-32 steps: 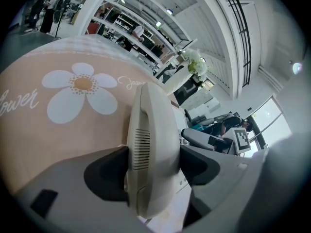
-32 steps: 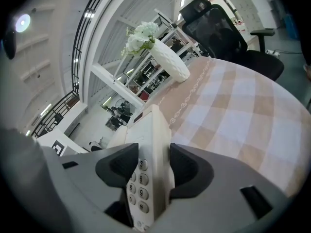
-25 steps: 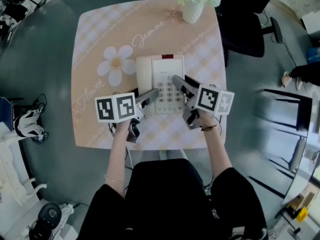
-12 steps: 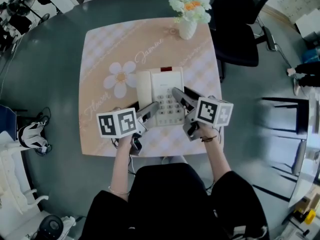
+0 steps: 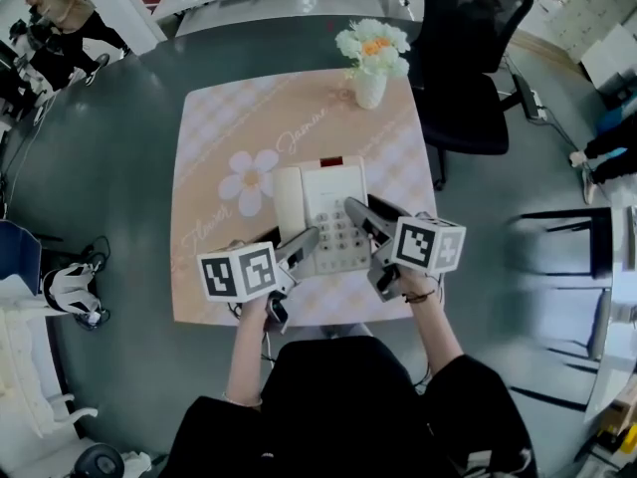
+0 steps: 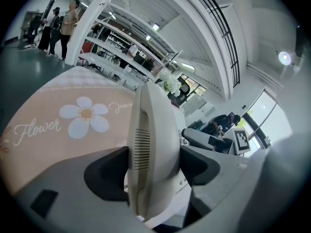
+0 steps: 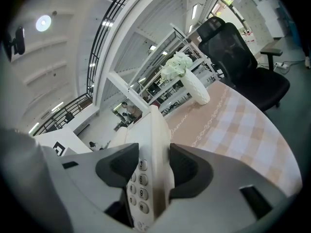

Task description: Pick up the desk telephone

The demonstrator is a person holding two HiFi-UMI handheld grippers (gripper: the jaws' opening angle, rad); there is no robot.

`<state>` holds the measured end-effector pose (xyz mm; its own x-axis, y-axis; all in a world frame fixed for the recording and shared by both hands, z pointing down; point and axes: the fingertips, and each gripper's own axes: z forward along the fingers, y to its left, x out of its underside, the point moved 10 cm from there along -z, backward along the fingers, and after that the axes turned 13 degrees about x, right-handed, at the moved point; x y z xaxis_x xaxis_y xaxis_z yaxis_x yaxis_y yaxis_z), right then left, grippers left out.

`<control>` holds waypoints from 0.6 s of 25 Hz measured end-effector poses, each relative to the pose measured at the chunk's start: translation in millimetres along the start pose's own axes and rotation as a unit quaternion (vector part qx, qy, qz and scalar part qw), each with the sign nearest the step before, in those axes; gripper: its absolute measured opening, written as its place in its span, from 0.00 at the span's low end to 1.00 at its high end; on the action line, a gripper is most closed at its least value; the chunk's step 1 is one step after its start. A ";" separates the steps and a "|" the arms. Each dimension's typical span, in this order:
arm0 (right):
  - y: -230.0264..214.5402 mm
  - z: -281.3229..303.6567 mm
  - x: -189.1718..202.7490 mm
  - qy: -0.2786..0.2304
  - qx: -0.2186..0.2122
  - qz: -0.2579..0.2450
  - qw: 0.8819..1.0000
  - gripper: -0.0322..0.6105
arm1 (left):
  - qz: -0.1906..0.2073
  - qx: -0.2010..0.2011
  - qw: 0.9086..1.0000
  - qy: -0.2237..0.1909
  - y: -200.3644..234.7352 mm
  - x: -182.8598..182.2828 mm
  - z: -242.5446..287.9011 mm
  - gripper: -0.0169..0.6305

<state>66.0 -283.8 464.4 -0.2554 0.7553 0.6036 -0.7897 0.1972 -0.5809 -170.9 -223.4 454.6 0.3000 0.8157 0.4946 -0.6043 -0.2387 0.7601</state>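
Note:
The cream desk telephone (image 5: 320,207), handset on its left and keypad on its right, hangs above the pink checked table (image 5: 214,127) between both grippers. My left gripper (image 5: 307,239) is shut on the handset side of the telephone (image 6: 150,144), its dark pads (image 6: 109,171) pressing from both sides. My right gripper (image 5: 356,210) is shut on the keypad edge of the telephone (image 7: 153,144); the number keys (image 7: 141,181) show next to its left pad. In the left gripper view my left gripper (image 6: 153,174) fills the lower frame, and my right gripper (image 7: 153,171) does the same in its own view.
A white vase of flowers (image 5: 371,63) stands at the table's far edge, with a black office chair (image 5: 468,78) behind it to the right. A daisy print (image 5: 251,179) marks the cloth left of the phone. People (image 5: 60,13) stand at the far left.
Both grippers have risen together with the telephone held between them. The table below looks smaller and farther away, and more of the room shows around it.

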 end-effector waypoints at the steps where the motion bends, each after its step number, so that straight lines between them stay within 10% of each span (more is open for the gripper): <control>1: 2.6 -3.4 -0.6 -0.003 -0.002 -0.002 1.000 0.34 | 0.001 0.001 1.000 -0.002 -2.9 0.6 -2.7 0.52; 15: 29.7 -42.0 -2.8 -0.033 -0.019 -0.014 0.999 0.33 | 0.028 0.008 0.999 -0.029 -37.7 7.1 -34.1 0.52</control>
<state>66.7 -253.8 422.4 -0.2706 0.7062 0.6543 -0.7753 0.2431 -0.5830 -171.2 -190.6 415.1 0.3087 0.7692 0.5594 -0.6092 -0.2917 0.7374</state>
